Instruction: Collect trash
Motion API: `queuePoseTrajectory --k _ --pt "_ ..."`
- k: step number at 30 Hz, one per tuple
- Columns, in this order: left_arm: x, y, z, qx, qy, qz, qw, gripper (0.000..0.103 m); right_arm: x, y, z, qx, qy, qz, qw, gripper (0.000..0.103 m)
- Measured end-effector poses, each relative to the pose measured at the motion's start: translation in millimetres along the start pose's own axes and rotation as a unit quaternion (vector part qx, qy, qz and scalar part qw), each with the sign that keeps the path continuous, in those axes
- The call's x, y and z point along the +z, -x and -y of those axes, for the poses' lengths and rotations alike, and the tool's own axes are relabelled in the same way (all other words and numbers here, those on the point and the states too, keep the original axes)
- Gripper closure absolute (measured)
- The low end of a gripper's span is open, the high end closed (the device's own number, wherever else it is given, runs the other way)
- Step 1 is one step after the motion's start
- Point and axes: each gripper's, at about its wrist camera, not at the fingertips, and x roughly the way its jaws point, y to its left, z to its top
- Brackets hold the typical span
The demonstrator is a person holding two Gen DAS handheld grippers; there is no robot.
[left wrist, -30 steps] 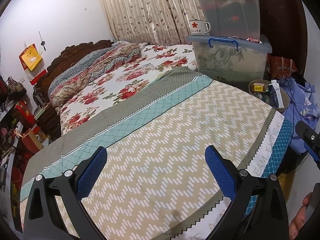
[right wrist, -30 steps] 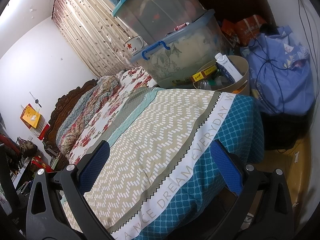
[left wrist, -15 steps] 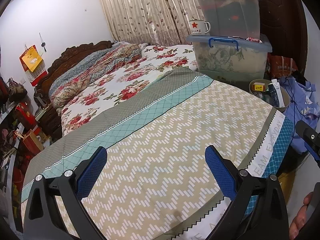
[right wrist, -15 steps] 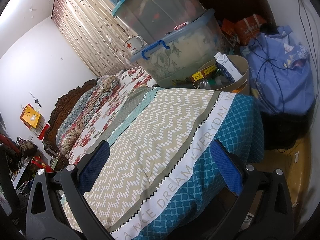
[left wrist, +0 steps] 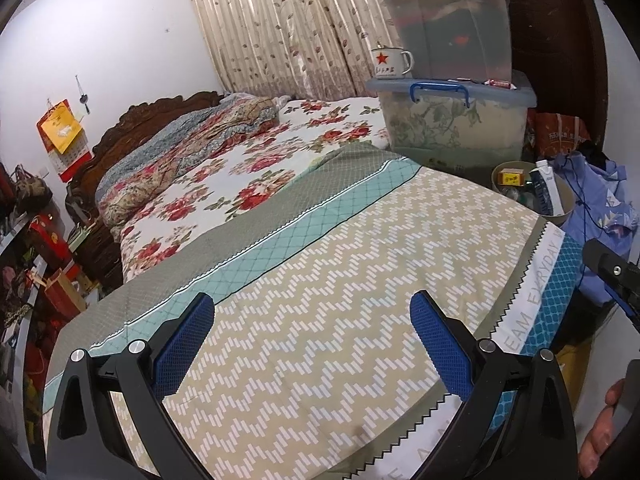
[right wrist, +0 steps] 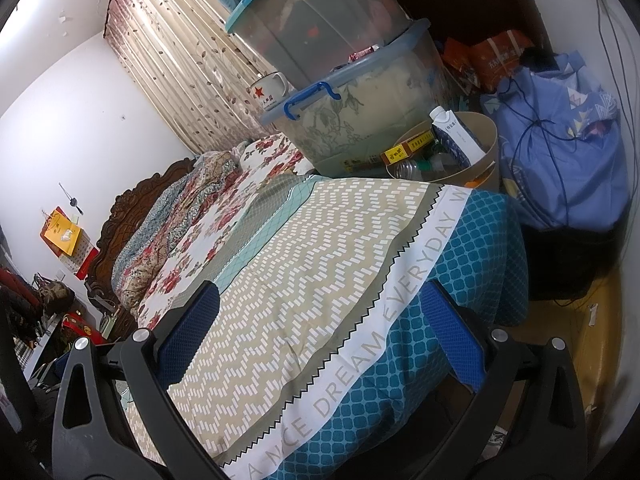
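Blue-padded left gripper (left wrist: 310, 344) and right gripper (right wrist: 320, 330) agape above bedspread (left wrist: 320, 272).

"A NICE DREAM EVERYDAY" on the bedspread (right wrist: 404, 280) border

The left gripper (left wrist: 312, 340) has two black plastic arms, each with triangular cut-outs and silver round screw heads at the joints. Its fingers (left wrist: 186, 340) carry blue pads with a fine mesh texture. The right gripper (right wrist: 320, 332) is built alike: black frame, silver screws, blue textured pads. A bare hand (left wrist: 602, 436) shows at the left view's lower right edge.
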Motion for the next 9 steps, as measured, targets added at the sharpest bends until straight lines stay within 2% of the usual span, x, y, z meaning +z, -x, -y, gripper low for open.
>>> queuePoseTrajectory --k 9 --pt "1.0 4.8 -0.8 -0.005 -0.003 0.006 1.0000 0.009 1.1 -0.4 1.1 0.001 0.000 0.000 1.000 0.003"
